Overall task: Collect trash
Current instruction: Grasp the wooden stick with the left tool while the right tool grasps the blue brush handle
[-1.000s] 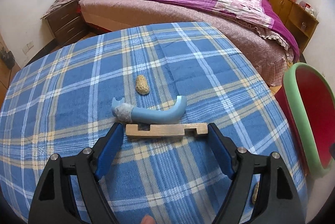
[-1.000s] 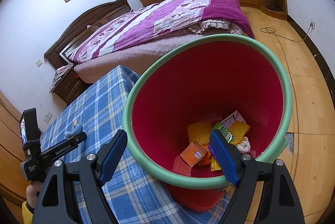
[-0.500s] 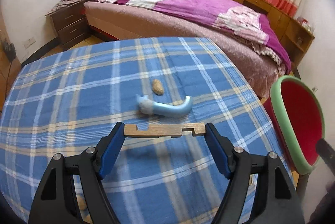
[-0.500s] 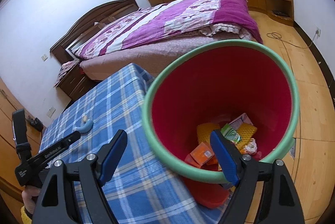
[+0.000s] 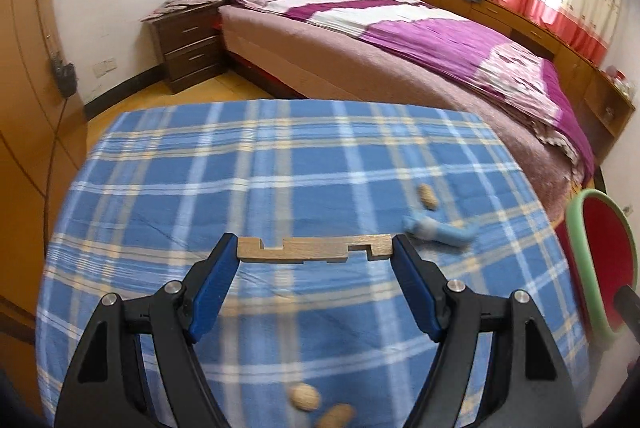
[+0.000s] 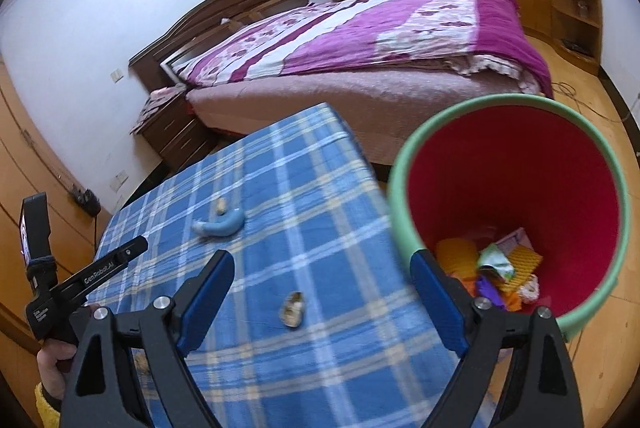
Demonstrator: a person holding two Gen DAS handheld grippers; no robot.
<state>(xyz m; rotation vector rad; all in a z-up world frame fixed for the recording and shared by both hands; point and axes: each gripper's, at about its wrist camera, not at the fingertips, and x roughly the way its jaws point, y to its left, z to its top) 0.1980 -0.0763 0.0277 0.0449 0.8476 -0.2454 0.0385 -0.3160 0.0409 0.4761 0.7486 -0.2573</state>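
Wood, pale and notched, is the flat strip [image 5: 314,248] my left tongs [image 5: 315,256] clamp end to end above the blue plaid bench [image 5: 200,187]. My right tongs [image 6: 322,284] are opening, empty, beside the green-rimmed red bin [image 6: 404,224] holding crumpled wrappers. "GenRobot.AI" marks the left tongs' arm.

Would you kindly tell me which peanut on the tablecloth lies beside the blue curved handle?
The lone peanut just beyond the blue handle; the others lie near the table's close edge.

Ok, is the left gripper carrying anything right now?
Yes, the left gripper is shut on a notched wooden strip, spanning its blue pads above the tablecloth.
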